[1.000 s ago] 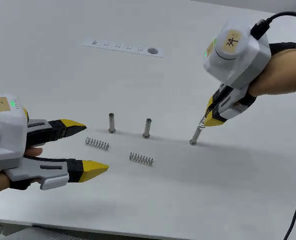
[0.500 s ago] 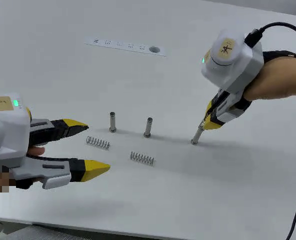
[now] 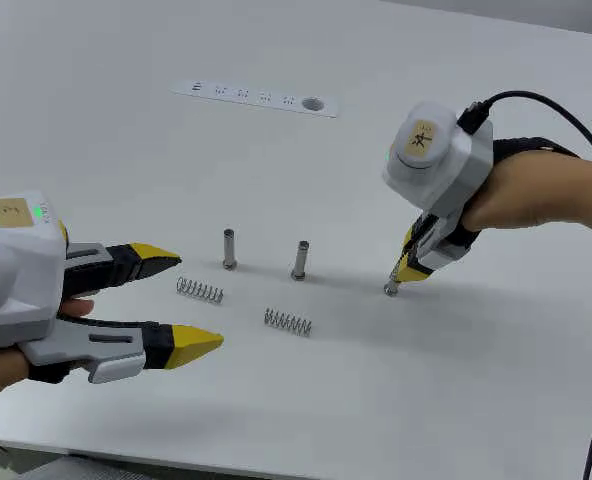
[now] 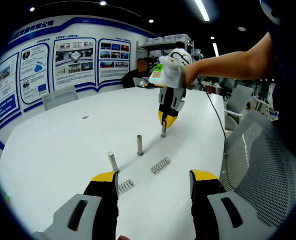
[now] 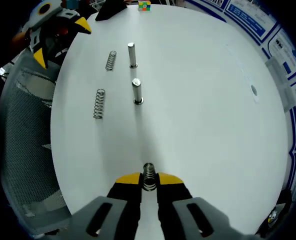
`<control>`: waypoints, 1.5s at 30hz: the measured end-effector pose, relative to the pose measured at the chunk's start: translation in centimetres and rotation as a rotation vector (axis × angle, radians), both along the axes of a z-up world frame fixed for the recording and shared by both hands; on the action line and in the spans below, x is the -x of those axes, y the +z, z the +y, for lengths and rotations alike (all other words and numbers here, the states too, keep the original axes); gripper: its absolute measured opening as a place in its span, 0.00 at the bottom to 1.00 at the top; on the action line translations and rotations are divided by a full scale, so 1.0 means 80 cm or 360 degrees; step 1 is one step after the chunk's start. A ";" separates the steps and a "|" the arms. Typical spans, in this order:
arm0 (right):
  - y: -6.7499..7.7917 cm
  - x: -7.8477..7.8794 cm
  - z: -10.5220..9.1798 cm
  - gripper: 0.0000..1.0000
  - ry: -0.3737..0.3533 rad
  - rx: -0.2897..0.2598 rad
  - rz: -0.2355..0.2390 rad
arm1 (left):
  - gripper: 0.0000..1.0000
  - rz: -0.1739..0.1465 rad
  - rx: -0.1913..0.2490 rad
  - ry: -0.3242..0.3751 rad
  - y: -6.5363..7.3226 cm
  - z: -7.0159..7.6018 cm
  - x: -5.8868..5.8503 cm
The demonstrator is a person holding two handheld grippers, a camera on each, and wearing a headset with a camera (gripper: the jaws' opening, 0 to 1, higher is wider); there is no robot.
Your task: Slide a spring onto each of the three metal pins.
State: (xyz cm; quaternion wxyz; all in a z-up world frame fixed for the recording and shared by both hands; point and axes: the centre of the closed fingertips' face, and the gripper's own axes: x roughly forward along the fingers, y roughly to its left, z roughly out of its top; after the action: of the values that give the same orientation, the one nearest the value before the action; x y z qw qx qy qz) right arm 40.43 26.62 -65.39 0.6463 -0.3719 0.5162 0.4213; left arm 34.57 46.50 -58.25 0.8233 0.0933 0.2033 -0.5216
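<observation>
1. My right tongs [image 3: 408,272] are pinched almost shut on a spring [image 5: 149,176]. Their yellow tips point down at the right-hand pin [image 3: 391,288].
2. That spring sits between the tips, right at the pin. I cannot tell how far down the pin it reaches.
3. My left tongs [image 3: 198,300] gape wide and hold nothing, at about 8 o'clock from the pins.
4. The middle pin [image 3: 301,260] stands upright and bare. The left pin [image 3: 229,249] is at its 9 o'clock, also bare, and the right-hand pin is at its 4 o'clock.
5. One loose spring [image 3: 199,290] lies flat on the white table [image 3: 126,150] at 7 o'clock of the left pin.
6. The other loose spring [image 3: 287,321] lies at 6 o'clock of the middle pin.
</observation>
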 end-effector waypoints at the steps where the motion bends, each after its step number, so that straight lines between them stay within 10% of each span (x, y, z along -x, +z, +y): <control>1: -0.002 0.000 0.000 0.12 -0.0005 0.0001 0.0005 | 0.59 0.0000 -0.0001 0.0000 0.000 0.000 0.000; 17: -0.017 0.009 0.000 0.16 -0.0026 -0.0006 -0.0001 | 0.59 -0.0001 -0.0002 0.0003 0.000 0.001 -0.001; 29: 0.019 0.015 0.004 0.25 -0.0014 -0.0055 -0.0114 | 0.59 0.0000 -0.0004 -0.0001 -0.002 0.002 0.000; 35: 0.047 0.012 0.033 0.25 0.0043 -0.0122 -0.0207 | 0.59 0.0001 -0.0008 0.0000 -0.004 0.002 -0.001; 45: 0.032 0.030 0.095 0.23 0.0158 -0.0217 -0.0158 | 0.58 -0.0003 -0.0012 -0.0009 -0.003 0.001 0.002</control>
State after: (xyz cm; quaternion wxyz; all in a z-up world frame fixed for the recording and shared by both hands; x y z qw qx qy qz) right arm 38.06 34.20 -62.80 0.6732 -0.3727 0.4345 0.4680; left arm 34.43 46.56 -58.47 0.8217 0.0976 0.2041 -0.5230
